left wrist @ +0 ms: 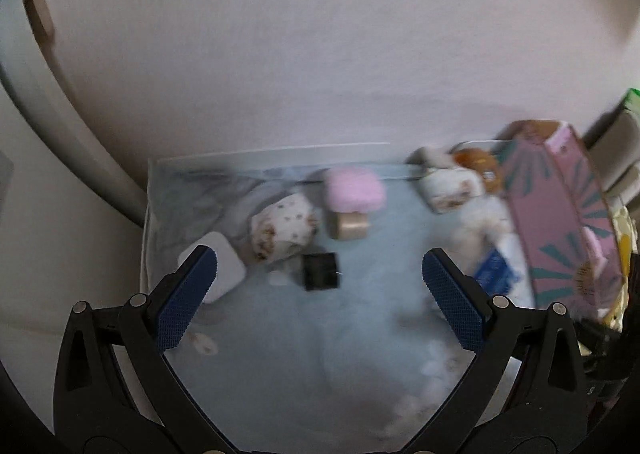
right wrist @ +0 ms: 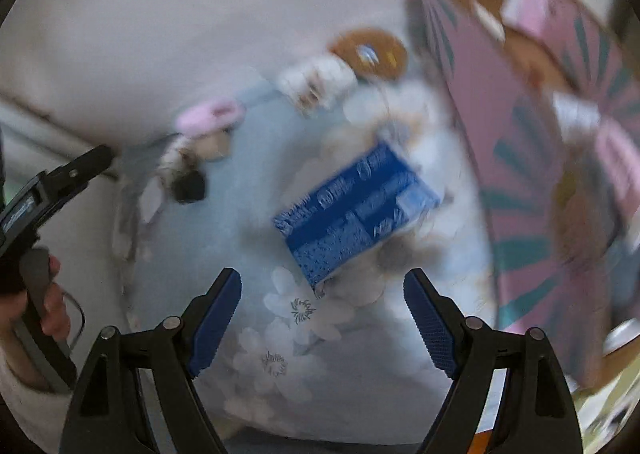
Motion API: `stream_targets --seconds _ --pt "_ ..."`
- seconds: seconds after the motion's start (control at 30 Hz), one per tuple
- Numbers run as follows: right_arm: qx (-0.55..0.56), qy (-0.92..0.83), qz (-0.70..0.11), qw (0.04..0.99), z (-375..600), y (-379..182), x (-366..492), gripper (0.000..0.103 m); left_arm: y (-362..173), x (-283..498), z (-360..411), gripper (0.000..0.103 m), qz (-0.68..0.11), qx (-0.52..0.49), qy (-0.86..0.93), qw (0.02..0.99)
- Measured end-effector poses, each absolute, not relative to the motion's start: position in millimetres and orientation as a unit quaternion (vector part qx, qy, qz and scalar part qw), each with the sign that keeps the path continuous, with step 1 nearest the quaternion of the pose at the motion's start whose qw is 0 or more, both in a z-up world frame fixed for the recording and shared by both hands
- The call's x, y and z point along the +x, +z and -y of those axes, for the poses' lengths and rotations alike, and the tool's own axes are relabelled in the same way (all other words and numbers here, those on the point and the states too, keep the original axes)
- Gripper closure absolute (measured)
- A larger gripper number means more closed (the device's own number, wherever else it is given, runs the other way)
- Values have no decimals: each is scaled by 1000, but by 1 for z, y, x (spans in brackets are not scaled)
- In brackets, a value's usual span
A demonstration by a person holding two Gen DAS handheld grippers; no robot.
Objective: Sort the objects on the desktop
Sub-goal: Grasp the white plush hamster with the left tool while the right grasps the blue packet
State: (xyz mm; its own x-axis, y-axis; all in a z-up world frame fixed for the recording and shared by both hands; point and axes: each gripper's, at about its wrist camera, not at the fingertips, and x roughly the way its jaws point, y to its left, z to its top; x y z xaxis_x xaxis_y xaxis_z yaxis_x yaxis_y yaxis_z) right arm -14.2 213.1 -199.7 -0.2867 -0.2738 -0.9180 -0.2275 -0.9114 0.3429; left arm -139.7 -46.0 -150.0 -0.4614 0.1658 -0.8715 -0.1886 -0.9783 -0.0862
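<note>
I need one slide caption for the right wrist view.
Open right gripper above a blue box on a floral mat, beside a pink carton.

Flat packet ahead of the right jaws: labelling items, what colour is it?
Blue packet with pale print, clearest in the right wrist view.

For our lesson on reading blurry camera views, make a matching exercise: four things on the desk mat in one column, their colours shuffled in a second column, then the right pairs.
Things:
1. flat packet
2. small cube
3. fluffy pad
4. tall box with ray pattern

Colours:
A. black
B. pink and teal
C. blue
D. plain pale pink

Pairs: 1-C, 2-A, 3-D, 4-B
</note>
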Motion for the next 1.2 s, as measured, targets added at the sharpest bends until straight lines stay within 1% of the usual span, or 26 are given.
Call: stream_targets --seconds 0.07,0.27,0.43,0.53,0.57,0.6,0.63,0.67,0.73,0.77,0.8,0.9,0.97,1.07,1.2 --pt "592 -767 247 -14 -214 -210 -18 22 -163 -151 50 1 -8 -511 854 97" --pt "564 -758 309 -114 -217 -220 -29 22 -205 -187 53 3 -14 -524 847 87" --pt "558 -747 324 -159 -211 -228 -48 22 -230 -203 54 5 -32 -526 845 94" --pt "556 -744 316 -195 -207 -229 -57 22 -239 -207 53 7 -37 -528 842 104" --pt "555 -743 313 -205 -206 -229 -59 22 -241 -208 53 12 -40 -528 841 108" --pt "554 -743 310 -213 -205 -230 -61 22 -245 -208 51 22 -47 -530 839 111" --pt "553 -744 308 -215 -205 -230 -62 22 -248 -208 50 28 -54 -532 838 113" --pt "551 -747 301 -218 -204 -230 -63 24 -251 -208 49 38 -57 -533 836 119" --pt "553 -754 276 -221 -202 -231 -65 41 -256 -208 47 47 -55 -536 831 137" --pt "553 -759 270 -215 -202 -232 -65 45 -258 -208 45 56 -57 -536 830 141" --pt "550 -765 263 -208 -202 -232 -65 45 -259 -207 44 66 -56 -536 829 147" --pt "541 -788 223 -191 -196 -229 -65 49 -259 -204 38 72 -62 -532 830 152" --pt "539 -799 201 -176 -193 -226 -64 51 -257 -201 36 74 -70 -527 833 154" --pt "543 -804 185 -154 -191 -222 -65 52 -251 -197 36 75 -71 -525 834 153" --pt "550 -805 188 -117 -190 -217 -67 53 -237 -191 36 75 -66 -520 838 152"
